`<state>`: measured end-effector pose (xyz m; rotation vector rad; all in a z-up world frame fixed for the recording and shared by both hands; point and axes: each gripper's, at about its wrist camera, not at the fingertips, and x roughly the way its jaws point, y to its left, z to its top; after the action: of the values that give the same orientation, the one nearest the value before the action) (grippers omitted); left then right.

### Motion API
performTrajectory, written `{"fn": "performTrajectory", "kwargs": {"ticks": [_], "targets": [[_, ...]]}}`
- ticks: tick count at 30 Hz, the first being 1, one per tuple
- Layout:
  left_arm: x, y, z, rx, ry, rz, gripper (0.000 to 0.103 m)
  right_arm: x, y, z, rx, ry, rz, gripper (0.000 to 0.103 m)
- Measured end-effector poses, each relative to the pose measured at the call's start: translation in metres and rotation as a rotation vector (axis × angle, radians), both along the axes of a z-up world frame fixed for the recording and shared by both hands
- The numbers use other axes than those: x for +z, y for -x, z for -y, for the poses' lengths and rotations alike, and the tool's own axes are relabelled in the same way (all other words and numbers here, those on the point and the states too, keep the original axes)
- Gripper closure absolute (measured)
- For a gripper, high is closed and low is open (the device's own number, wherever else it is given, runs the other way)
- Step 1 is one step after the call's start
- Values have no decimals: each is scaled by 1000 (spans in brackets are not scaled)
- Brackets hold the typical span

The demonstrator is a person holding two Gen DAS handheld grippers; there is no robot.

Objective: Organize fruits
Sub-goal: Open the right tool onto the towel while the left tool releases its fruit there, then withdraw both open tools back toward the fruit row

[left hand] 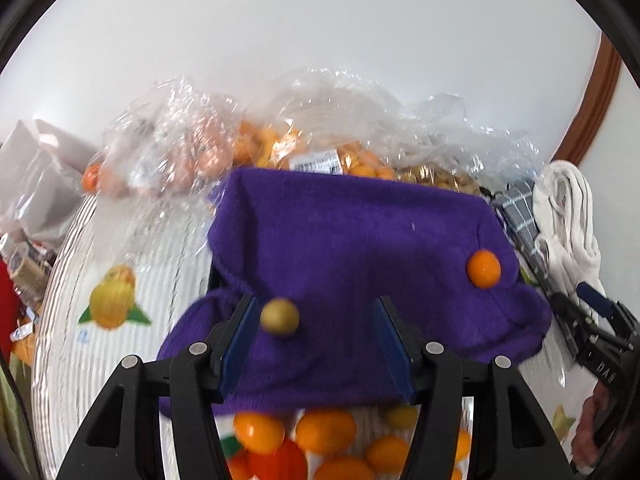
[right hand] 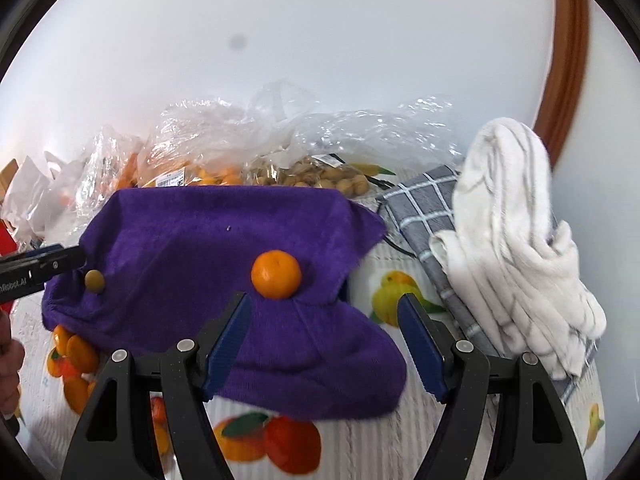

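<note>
The small orange (right hand: 276, 275) lies on the purple cloth (right hand: 192, 248), beside a greenish fruit (right hand: 94, 280). Both the left gripper (left hand: 316, 344) and the right gripper (right hand: 324, 340) stand apart, empty. The orange looks light, round and likely to roll; hold it across its middle.

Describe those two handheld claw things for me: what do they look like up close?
Both match: the left claw and right claw are matte black plastic frames with triangular cut-outs and round silver rivets. Each finger carries a flat blue ribbed pad. White lettering, only partly readable, runs along the left claw's side in the right wrist view.
</note>
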<state>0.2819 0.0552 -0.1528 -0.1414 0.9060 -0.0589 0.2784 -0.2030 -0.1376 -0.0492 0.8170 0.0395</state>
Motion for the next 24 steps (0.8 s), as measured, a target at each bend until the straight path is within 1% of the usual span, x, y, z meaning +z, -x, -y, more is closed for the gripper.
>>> {"fn": "performTrajectory", "kwargs": {"ticks": [2, 6, 11, 14, 22, 24], "targets": [[-1, 13, -3, -9, -7, -6, 46, 0, 8, 2, 3, -15, -11, 29], [-4, 37, -11, 1, -24, -10, 46, -5, 22, 0, 21, -42, -33, 29], [-11, 67, -31, 50, -40, -33, 46, -15, 39, -11, 62, -60, -59, 29], [-14, 82, -41, 80, -53, -44, 46, -19, 48, -19, 84, -50, -60, 32], [-24, 117, -60, 123, -51, -58, 46, -30, 70, -28, 120, -88, -77, 43], [-27, 122, -63, 130, -40, -63, 46, -33, 75, -31, 130, -89, -79, 48]]}}
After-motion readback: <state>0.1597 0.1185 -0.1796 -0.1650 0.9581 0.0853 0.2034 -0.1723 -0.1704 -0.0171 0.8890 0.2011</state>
